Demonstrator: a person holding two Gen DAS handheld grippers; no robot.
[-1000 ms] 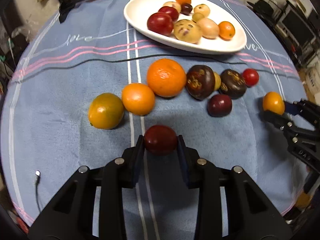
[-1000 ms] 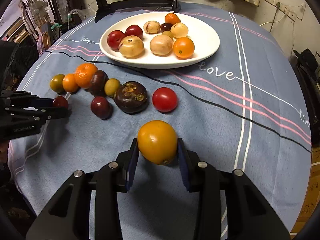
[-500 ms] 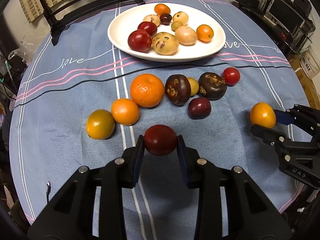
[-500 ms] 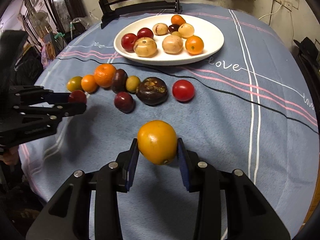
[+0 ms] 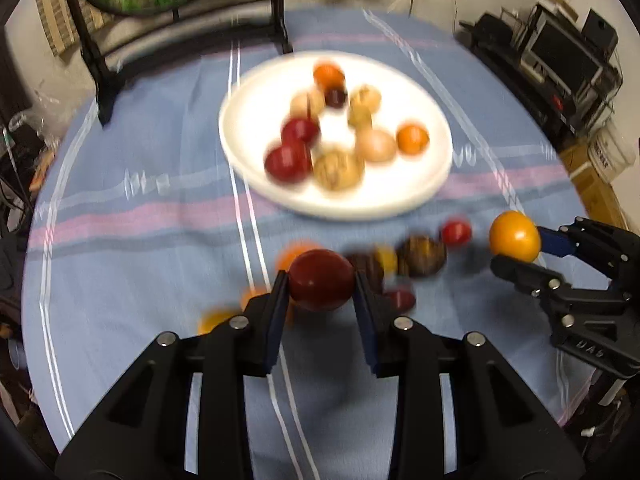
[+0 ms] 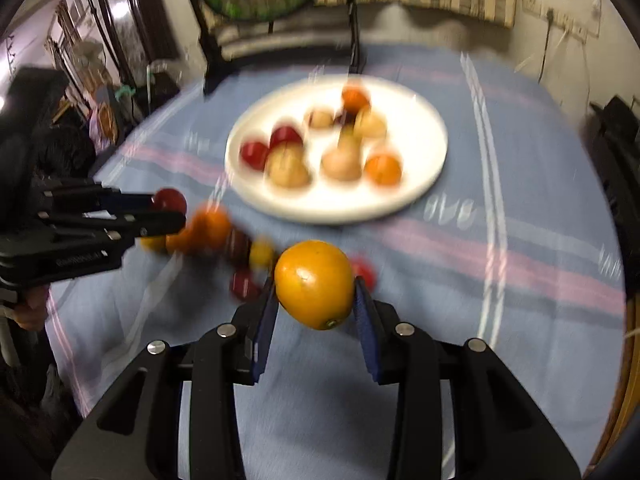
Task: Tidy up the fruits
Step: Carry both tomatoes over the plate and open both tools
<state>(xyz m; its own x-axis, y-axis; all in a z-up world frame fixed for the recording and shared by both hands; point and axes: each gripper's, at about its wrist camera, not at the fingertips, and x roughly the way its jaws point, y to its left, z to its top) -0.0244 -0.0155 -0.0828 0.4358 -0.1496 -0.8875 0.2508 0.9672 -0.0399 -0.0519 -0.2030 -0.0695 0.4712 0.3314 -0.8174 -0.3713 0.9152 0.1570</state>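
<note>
I am holding a dark red fruit (image 5: pixel 321 280) in my left gripper (image 5: pixel 320 286), the two pads pressing on its sides, jaws closed down tight on it. It is nearly round, so I cannot name a long axis for it. My right gripper (image 6: pixel 315 286) is clamped on an orange-yellow fruit (image 6: pixel 315 283), slightly egg-shaped, its longer line tilting down toward my right, with the small dark stem end facing down at the bottom (a little dimple just off centre). Both fruits are hanging in the air above the blue striped cloth (image 5: pixel 132 264), clear of it.

The white plate (image 5: pixel 434 120) is sitting ahead of both grippers toward the far side of the table, already carrying about nine fruits grouped in its middle and left; its right and near parts are showing bare white. A loose row of fruit (image 6: pixel 212 226) is lying on the cloth between the grippers and the plate's near rim, blurred, so I cannot count it. The cloth right of the plate is bare. A black stand (image 6: pixel 210 68) is standing beyond the plate at the table's far edge.
</note>
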